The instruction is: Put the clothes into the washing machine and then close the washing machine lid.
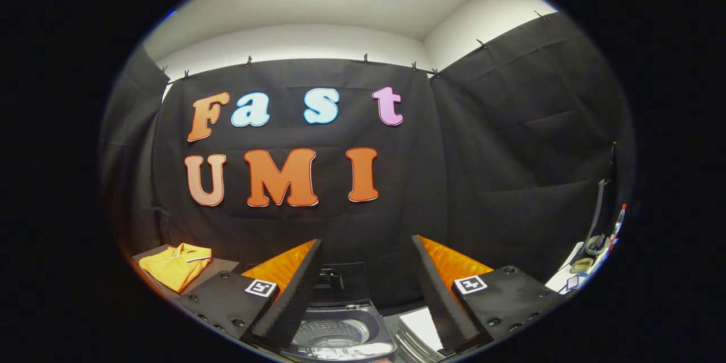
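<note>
Apart from the wall, no word or number can be read. In the lower part of the picture, the black two-finger gripper (pixel 367 240), its fingers wide apart, carries two small square black-and-white coded markers, left one (pixel 261 287) and right one (pixel 471 284).

- The shirt (pixel 176 265) was yellow-orange with a white-trimmed collar.
- The washing machine (pixel 339 329) was dark grey, its drum silvery.
- The gripper (pixel 366 295) fingers, spread apart, were black with orange ribbed backs and black-and-white square markers.
</note>
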A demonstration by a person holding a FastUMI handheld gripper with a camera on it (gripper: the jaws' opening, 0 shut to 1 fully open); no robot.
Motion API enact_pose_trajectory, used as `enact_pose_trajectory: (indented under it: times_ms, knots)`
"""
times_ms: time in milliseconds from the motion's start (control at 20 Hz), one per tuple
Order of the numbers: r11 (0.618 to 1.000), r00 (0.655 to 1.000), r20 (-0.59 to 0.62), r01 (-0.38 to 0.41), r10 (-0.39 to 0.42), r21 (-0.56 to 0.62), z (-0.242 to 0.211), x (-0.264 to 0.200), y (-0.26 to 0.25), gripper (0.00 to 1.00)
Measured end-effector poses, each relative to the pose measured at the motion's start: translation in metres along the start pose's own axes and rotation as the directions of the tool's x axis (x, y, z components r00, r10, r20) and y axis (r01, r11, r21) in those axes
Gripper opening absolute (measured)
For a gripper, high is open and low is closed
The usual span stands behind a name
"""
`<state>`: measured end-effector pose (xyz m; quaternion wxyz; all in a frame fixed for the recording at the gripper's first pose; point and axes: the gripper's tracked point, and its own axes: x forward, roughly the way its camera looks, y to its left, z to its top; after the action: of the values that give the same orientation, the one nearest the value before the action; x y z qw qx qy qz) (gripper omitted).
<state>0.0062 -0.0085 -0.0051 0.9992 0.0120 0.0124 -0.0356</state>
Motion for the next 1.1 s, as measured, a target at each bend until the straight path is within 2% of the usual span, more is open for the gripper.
enact_pose_trajectory:
  times_ms: [350,650,850,1100]
  knots:
    - [0.999,0.999,0.000,0.047,-0.047,0.008,0.000,0.000,0.005,0.98]
    - [0.999,1.000,0.030,-0.009,0.008,0.039,0.016,0.004,0.053,0.98]
    - [0.994,0.995,0.052,-0.090,0.087,0.057,0.029,0.014,0.119,0.98]
    - [0.966,0.968,0.039,-0.251,0.249,0.058,0.021,0.026,0.249,0.97]
